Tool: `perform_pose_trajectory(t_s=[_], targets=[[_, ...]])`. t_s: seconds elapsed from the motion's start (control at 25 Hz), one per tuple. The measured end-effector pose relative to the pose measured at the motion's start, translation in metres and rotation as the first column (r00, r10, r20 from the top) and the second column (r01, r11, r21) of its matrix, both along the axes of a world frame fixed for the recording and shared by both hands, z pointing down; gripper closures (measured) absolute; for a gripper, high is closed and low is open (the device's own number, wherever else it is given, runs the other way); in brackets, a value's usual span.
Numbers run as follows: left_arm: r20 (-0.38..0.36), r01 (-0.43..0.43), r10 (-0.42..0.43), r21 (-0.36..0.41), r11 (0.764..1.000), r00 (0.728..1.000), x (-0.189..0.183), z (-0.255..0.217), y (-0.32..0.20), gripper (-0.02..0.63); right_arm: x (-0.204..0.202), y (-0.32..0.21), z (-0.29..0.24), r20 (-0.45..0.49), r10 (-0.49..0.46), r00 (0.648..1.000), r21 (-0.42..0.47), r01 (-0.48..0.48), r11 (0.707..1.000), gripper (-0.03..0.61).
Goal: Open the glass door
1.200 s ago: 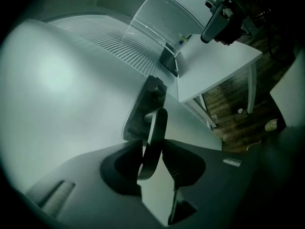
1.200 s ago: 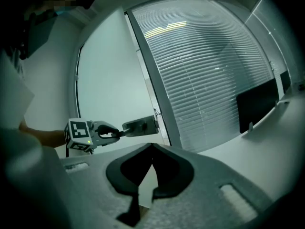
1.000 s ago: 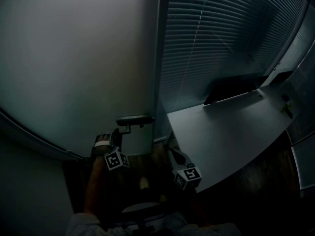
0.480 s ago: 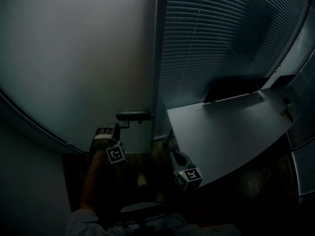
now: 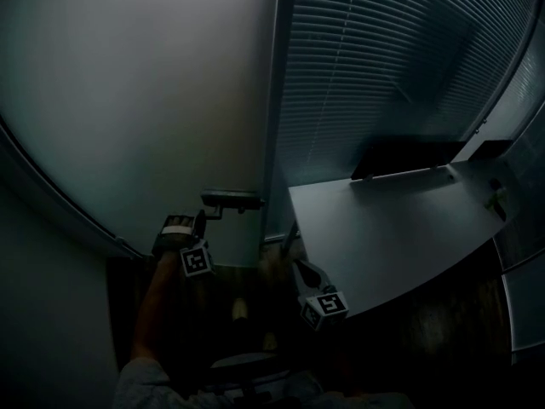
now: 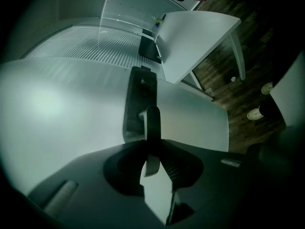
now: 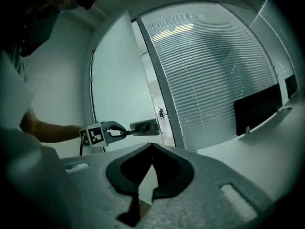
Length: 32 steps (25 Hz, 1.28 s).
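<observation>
The frosted glass door carries a dark lever handle on its right edge. My left gripper is shut on the free end of that handle; its jaws have just been closing with the lever pinched between them. In the right gripper view the left gripper grips the handle, and a narrow gap beside the door edge shows a bright corridor. My right gripper hangs by the desk corner, its jaws shut on nothing.
A white desk with a dark monitor stands right of the door, in front of a wall of blinds. A chair seat is just below me. Dark wooden floor and a person's shoes show underneath.
My left gripper has shifted a little up and to the left in the head view, staying on the handle. The right gripper has barely moved in the picture.
</observation>
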State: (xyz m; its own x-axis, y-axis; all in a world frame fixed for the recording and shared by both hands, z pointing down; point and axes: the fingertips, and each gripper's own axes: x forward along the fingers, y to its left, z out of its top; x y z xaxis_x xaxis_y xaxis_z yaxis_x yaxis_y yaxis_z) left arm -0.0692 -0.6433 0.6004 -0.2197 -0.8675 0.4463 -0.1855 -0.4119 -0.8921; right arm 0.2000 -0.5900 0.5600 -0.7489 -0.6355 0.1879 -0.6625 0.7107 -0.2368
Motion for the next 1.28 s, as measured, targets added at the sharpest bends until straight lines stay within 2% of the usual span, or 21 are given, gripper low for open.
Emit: perform_pose_trajectory(t_s=[0.2, 0.52, 0.76, 0.92, 1.28], targets=[[0.035, -0.010, 0.008, 0.050, 0.999, 0.999, -0.003, 0.000, 0.009, 0.522, -0.006, 0.019, -0.009, -0.031, -0.048, 0.998, 0.048, 0.049, 0.998, 0.577], [0.006, -0.015, 0.015, 0.038, 0.999, 1.000, 0.005, -0.002, 0.031, 0.522, -0.005, 0.041, -0.023, -0.032, -0.025, 0.999, 0.048, 0.026, 0.998, 0.577], [0.021, -0.061, 0.060, 0.060, 0.996, 0.998, 0.003, -0.001, 0.042, 0.522, -0.013, 0.059, -0.031, -0.030, 0.049, 0.998, 0.066, -0.047, 0.997, 0.577], [-0.018, -0.117, 0.118, 0.048, 0.992, 0.993, 0.011, -0.007, 0.052, 0.523, -0.021, 0.071, -0.027, -0.038, 0.120, 0.992, 0.050, -0.118, 0.992, 0.577], [-0.026, -0.211, 0.213, 0.058, 0.976, 0.977, 0.016, -0.006, 0.079, 0.525, -0.040, 0.118, -0.020, -0.040, 0.265, 0.963, 0.041, -0.264, 0.964, 0.577]])
